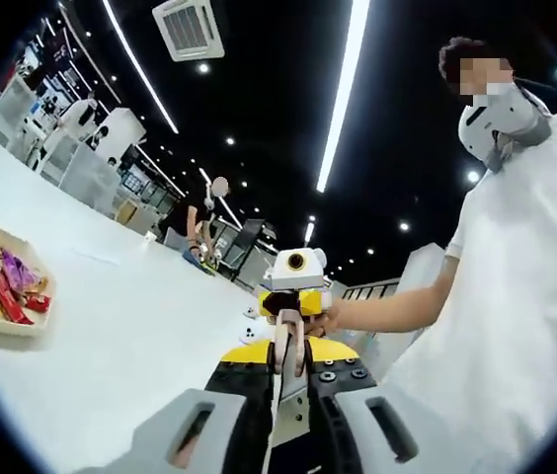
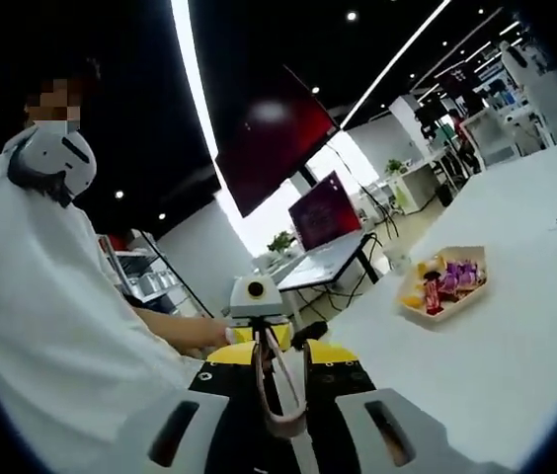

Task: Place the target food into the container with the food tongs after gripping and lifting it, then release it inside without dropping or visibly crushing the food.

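Both cameras sit low over the white table (image 1: 130, 336), close to the person in the white shirt (image 1: 525, 296), and face each other. The left gripper view looks past the right gripper (image 1: 293, 326) with the snack tray (image 1: 7, 286) far to its left. The right gripper view looks past the left gripper (image 2: 259, 341), the same tray (image 2: 443, 284) to its right. They share table, tray and person.

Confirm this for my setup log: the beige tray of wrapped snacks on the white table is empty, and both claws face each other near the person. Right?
Not quite. The beige tray on the white table is not empty: it holds red, purple and yellow wrapped snacks, as the left gripper view shows. The rest stands.
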{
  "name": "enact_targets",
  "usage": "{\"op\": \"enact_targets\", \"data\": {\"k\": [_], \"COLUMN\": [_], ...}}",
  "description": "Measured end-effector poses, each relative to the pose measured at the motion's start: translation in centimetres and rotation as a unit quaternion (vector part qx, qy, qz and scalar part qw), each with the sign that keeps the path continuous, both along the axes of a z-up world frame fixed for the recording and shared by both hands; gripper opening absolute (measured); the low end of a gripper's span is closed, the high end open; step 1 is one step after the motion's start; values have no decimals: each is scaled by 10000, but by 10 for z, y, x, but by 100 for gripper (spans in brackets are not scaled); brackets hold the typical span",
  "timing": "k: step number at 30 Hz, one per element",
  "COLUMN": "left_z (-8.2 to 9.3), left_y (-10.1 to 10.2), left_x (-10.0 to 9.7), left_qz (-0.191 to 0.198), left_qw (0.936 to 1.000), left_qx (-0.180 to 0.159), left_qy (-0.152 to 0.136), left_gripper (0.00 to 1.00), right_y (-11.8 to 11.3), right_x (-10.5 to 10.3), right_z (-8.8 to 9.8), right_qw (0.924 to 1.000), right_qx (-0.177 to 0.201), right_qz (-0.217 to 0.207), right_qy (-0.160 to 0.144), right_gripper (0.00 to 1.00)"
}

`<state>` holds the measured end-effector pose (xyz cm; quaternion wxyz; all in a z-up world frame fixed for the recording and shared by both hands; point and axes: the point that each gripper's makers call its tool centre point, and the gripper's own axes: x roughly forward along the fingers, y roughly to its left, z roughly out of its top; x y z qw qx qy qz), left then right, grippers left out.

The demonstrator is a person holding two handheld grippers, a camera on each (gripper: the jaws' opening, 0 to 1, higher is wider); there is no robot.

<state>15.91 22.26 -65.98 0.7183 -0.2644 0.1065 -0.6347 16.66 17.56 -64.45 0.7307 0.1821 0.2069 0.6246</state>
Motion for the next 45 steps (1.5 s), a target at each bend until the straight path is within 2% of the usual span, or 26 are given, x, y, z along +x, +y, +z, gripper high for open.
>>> {"op": "enact_targets", "data": {"k": [1,4,7,11,14,25,29,30,31,35,37,42,45], "left_z": [-1,1,4,0,-6,-11,-16,-17,-25,-41,-43,-43,-51], "left_y": [0,-1,0,3,2,4,5,5,5,3,3,1,0], "left_x": [-1,-4,-5,-5,-10,-11,-7,-7,-7,-7,-7,2,8], "left_qz": [-12,-50,-49,-31,-153,-205,-220,-217,-248,-291,-292,-199,-164], "left_qw": [10000,9999,9998,9995,9991,9983,9982,9981,9973,9955,9954,9956,9950], "left_qx": [22,86,100,204,321,470,546,564,695,880,896,914,985], "left_qy": [6,-89,-164,-240,-244,-275,-128,-108,33,190,200,70,94], "left_gripper": [8,8,9,9,9,9,15,17,19,22,22,21,23], "right_y": [0,-1,-4,-4,-1,3,4,4,4,4,3,1,0], "right_x": [-2,-5,-10,-24,-26,-28,-31,-30,-32,-32,-30,-16,-8], "right_z": [-5,-4,-8,-30,-41,-46,-50,-51,-53,-63,-65,-65,-71], "right_qw": [9999,9999,9996,9955,9927,9914,9896,9888,9881,9838,9836,9817,9795], "right_qx": [-128,-66,-184,-819,-1087,-1164,-1267,-1317,-1350,-1581,-1612,-1722,-1853], "right_qz": [29,40,114,450,531,598,674,664,702,771,752,673,680], "right_qy": [-24,99,182,144,14,-64,-136,-235,-239,-336,-309,-455,-412], "right_gripper": [17,17,20,24,20,20,18,18,17,17,17,18,19]}}
